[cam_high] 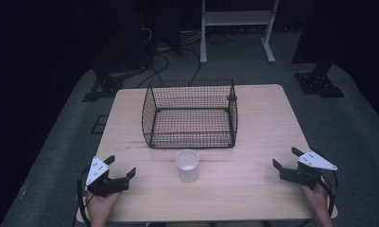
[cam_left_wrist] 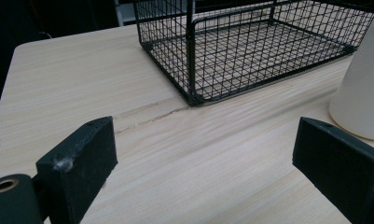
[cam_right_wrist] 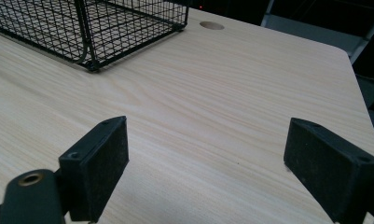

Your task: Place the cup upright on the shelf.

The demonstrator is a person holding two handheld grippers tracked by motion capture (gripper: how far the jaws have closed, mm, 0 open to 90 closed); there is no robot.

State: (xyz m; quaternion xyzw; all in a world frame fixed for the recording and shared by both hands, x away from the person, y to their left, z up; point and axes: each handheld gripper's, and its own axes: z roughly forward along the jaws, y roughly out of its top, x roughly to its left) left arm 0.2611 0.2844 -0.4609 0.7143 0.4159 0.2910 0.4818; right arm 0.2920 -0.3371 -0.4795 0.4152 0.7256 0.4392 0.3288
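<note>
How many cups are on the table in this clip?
1. A white plastic cup stands upright on the light wooden table, just in front of the black wire basket, which looks empty.

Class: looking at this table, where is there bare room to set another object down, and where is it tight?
Free: wide bare wood between the white cup and the right gripper, and between cup and left gripper. Also beside the wire basket on both sides. Tight: the narrow strip between cup and basket front.

White cup (cam_high: pixel 187 165) upright; table centre, just before wire basket (cam_high: pixel 190 113)
</note>
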